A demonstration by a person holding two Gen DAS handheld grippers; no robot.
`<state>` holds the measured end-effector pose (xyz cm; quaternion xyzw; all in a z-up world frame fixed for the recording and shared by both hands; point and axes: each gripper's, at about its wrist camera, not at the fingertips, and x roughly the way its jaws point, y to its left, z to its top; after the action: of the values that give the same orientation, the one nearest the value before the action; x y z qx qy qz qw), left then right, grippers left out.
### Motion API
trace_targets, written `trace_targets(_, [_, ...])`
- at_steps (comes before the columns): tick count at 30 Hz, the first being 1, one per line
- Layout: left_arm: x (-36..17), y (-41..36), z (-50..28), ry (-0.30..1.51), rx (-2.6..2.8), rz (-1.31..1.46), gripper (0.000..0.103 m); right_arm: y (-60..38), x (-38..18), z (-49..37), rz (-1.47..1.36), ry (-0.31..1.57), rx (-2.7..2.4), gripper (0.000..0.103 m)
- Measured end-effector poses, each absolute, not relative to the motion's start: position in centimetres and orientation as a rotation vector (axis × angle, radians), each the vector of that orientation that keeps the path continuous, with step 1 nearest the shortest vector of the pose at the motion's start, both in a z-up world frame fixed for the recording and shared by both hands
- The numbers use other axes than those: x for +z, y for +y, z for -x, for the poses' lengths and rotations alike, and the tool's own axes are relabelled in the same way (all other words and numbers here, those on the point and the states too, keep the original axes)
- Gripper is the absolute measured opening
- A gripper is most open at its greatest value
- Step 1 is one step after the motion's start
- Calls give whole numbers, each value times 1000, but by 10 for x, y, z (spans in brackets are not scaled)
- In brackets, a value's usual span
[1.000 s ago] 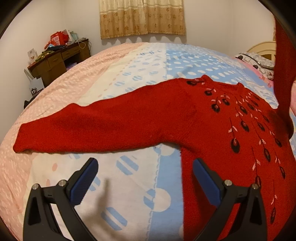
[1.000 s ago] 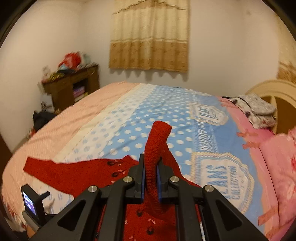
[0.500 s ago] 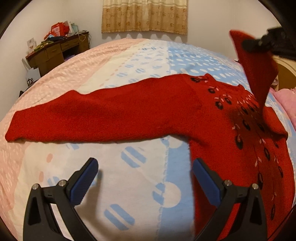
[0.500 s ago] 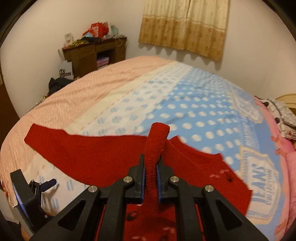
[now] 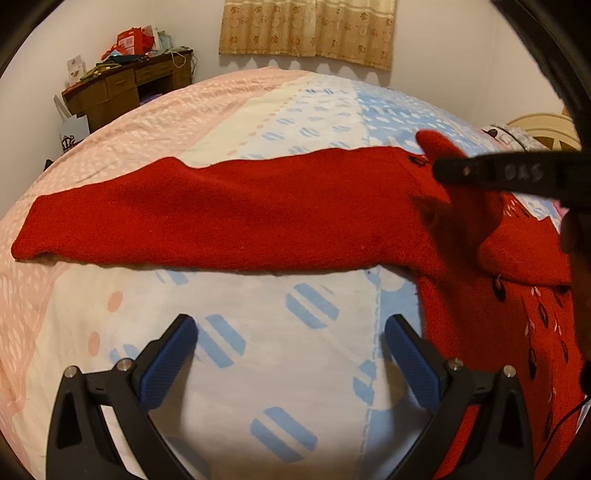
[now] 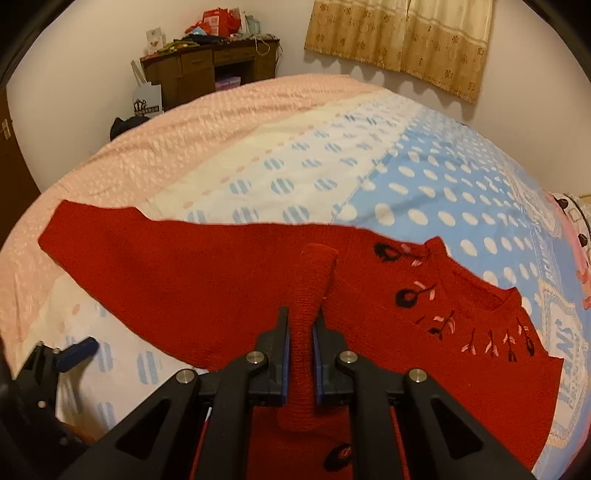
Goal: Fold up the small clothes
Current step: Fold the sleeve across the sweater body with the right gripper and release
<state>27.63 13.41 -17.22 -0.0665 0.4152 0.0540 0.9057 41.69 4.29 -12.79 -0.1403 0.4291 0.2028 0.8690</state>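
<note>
A red knitted sweater (image 5: 258, 214) with black and pink embroidery lies flat on the bed, one sleeve stretched out to the left; it also shows in the right wrist view (image 6: 221, 280). My right gripper (image 6: 300, 343) is shut on the other sleeve's cuff (image 6: 314, 280) and holds it over the sweater's chest. In the left wrist view the right gripper (image 5: 480, 173) shows at the right with the cuff (image 5: 436, 144) sticking up. My left gripper (image 5: 291, 354) is open and empty above the bedsheet, below the stretched sleeve.
The bed (image 5: 295, 110) has a pink, white and blue dotted sheet. A wooden desk (image 5: 125, 85) with clutter stands at the far left wall, a paper bag (image 6: 147, 98) beside it. A curtain (image 5: 306, 29) hangs behind. A headboard (image 5: 539, 127) is at the right.
My right gripper has carried the sleeve cuff leftward and down over the sweater's body. My left gripper has shifted a little left along the sheet and stayed open.
</note>
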Motion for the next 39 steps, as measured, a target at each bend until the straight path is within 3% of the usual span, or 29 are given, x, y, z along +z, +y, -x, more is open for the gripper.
trace_targets(5, [-174, 133, -277, 860, 115, 125, 103, 38, -149, -422, 243, 954, 468, 10])
trace_targets(9, [-175, 132, -275, 859, 117, 117, 103, 32, -162, -423, 212, 994, 478, 32])
trace_targets(13, [-175, 133, -275, 856, 128, 122, 103, 6, -155, -411, 107, 971, 524, 37])
trace_targets(19, [-177, 132, -277, 880, 133, 122, 103, -15, -157, -414, 27, 962, 476, 37])
trace_targets(26, [-179, 132, -274, 883, 96, 101, 103, 30, -160, -389, 25, 966, 722, 38])
trace_targets(39, [-180, 131, -273, 881, 99, 88, 103, 18, -172, -393, 87, 969, 545, 38])
